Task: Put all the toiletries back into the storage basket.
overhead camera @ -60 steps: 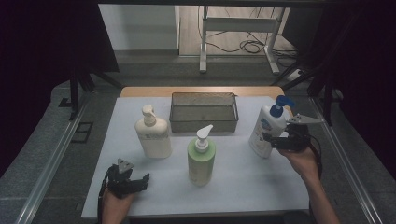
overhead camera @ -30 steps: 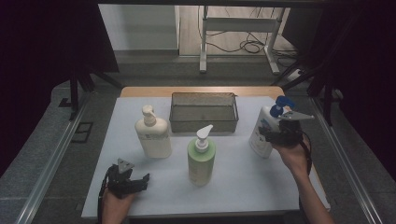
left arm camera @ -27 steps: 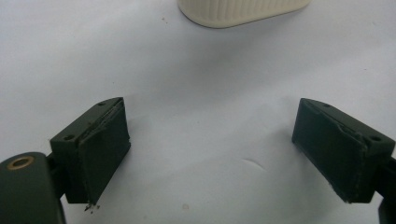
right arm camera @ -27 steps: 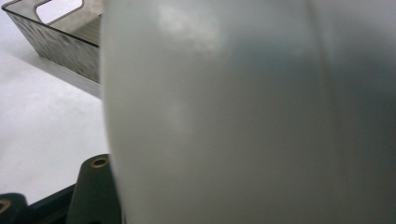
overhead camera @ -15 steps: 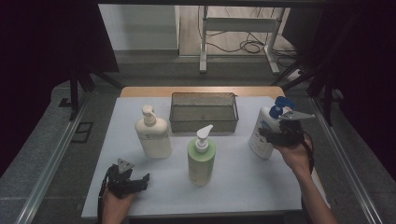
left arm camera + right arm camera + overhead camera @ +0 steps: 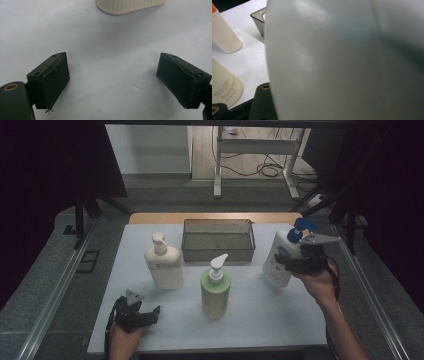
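A white bottle with a blue pump [image 6: 276,261] stands tilted at the table's right side, and my right gripper [image 6: 296,263] is shut on its body from the right. In the right gripper view this white bottle [image 6: 342,60] bulges close in front of the camera and hides most of the jaws. My left gripper [image 6: 145,315] rests low at the front left, open, with nothing between its pads [image 6: 53,80]. A cream pump bottle [image 6: 163,262] stands just beyond it, its base [image 6: 128,5] showing at the top of the left gripper view.
A green pump bottle [image 6: 215,287] stands in the middle of the white table top [image 6: 260,320]. A dark wire basket [image 6: 217,221] sits at the back centre. Metal rails run along both sides of the table. Dark stands and cables lie beyond it.
My right gripper has risen a little with the white bottle and drifted slightly left. The left gripper has stayed where it was.
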Tool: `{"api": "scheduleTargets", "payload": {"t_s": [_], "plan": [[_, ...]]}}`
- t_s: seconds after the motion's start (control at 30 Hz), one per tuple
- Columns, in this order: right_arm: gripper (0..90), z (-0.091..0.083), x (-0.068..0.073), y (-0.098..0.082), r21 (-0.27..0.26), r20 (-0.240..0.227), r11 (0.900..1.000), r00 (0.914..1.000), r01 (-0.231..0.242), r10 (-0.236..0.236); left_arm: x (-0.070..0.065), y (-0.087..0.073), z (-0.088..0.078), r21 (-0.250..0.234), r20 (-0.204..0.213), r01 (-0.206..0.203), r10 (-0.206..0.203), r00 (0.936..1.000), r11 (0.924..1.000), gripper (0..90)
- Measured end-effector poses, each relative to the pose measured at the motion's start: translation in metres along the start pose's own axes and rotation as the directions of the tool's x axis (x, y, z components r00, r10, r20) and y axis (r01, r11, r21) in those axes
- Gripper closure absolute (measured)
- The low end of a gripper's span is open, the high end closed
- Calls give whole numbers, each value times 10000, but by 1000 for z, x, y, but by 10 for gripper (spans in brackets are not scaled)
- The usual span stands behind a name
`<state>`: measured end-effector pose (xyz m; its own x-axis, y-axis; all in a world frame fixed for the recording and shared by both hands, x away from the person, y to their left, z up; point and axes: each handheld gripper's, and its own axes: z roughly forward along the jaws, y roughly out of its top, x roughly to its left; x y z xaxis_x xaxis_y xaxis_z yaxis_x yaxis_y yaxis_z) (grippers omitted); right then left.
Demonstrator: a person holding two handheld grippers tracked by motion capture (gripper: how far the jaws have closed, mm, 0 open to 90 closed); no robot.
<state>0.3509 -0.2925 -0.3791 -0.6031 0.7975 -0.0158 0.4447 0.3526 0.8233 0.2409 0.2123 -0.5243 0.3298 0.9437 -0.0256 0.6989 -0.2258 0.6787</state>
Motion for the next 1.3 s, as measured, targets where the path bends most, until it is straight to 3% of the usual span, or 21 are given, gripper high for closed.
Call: {"api": "scheduleTargets", "payload": {"t_s": [0.37, 0.63, 1.3], "plan": [[377, -7, 9, 25, -286, -524, 9994, 9985, 173, -188, 0, 0, 0, -1, 2, 4, -4, 10000, 10000, 106], [377, -6, 17, 49, -417, -554, 9983, 9975, 411, -434, 0, 0, 0, -1, 2, 3, -3, 10000, 10000, 106], [379, 30, 33, 89, -411, -628, 9978, 9966, 516, -541, 0, 0, 0, 2, 1, 0, 0, 10000, 10000, 106]]}}
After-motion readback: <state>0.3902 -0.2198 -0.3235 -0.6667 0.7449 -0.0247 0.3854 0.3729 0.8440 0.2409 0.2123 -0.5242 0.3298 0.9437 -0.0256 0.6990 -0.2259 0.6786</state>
